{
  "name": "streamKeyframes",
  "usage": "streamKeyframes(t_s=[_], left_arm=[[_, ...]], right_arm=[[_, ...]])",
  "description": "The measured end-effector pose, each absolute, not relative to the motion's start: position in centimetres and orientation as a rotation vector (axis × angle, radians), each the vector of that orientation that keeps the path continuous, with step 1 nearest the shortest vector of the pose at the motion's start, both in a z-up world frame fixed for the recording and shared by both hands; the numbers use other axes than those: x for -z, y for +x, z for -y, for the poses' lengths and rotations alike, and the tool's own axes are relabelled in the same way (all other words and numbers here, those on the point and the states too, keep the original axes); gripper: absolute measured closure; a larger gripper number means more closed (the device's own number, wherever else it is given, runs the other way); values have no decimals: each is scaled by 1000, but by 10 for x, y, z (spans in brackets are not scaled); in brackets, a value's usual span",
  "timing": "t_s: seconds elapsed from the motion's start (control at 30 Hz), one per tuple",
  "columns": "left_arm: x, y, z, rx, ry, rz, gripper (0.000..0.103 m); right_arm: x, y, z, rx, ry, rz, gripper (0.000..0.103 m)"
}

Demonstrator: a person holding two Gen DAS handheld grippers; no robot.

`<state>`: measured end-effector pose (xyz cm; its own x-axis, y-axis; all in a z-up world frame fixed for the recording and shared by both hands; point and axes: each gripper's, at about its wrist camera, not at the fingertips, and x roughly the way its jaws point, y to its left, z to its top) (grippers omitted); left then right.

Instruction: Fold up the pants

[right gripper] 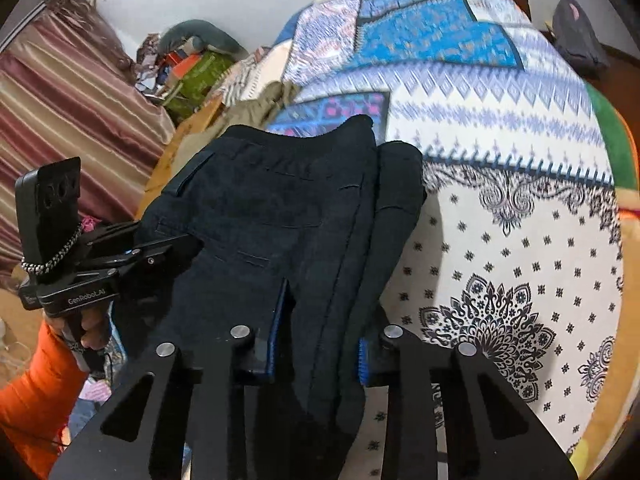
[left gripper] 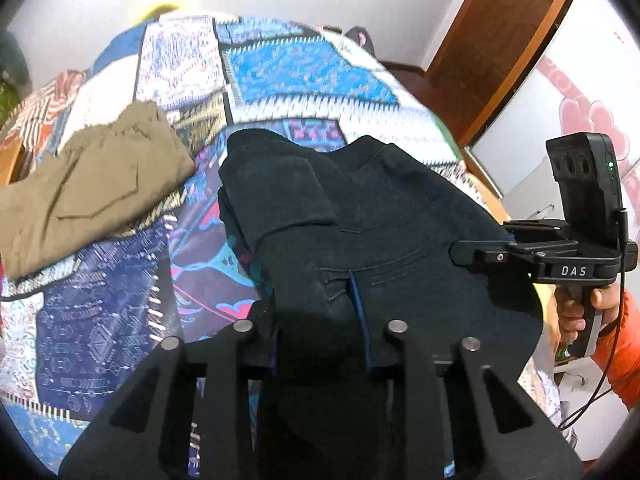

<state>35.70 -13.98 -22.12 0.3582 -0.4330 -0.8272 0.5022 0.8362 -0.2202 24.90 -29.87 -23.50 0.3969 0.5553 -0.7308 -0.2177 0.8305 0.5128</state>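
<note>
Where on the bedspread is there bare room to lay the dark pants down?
Free: the white patterned stretch of bedspread right of the dark pants, and the blue patch between them and the khaki pants. Crowded: the near edge, where the left gripper and right gripper clamp the pants.

left gripper [left gripper: 320,340] at bottom centre, blue-padded fingers [left gripper: 357,300] closed on a fold of dark navy pants [left gripper: 380,216]. pants bunched and folded over, draped across patchwork bedspread [left gripper: 280,64]. right gripper [left gripper: 480,254] at right edge, tip touching the pants' right side, jaw state hidden by cloth; held by right hand [left gripper: 580,308] with orange sleeve [left gripper: 624,344]. olive khaki pants [left gripper: 88,192] folded at left on the bedspread, apart from the dark pair. brown door frame [left gripper: 500,36] upper right, white cabinet with pink print [left gripper: 580,100] beside it.
</note>
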Motion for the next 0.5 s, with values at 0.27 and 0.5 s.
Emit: streamKeyframes(t_s=[0.27,0.5], left_arm=[[171,344,109,563,64,-898,79],[126,354,55,500,23,-776,79]], right_arm=[[190,241,277,-514,268,-945,79],[147,265,245,-565,227,-841,80]])
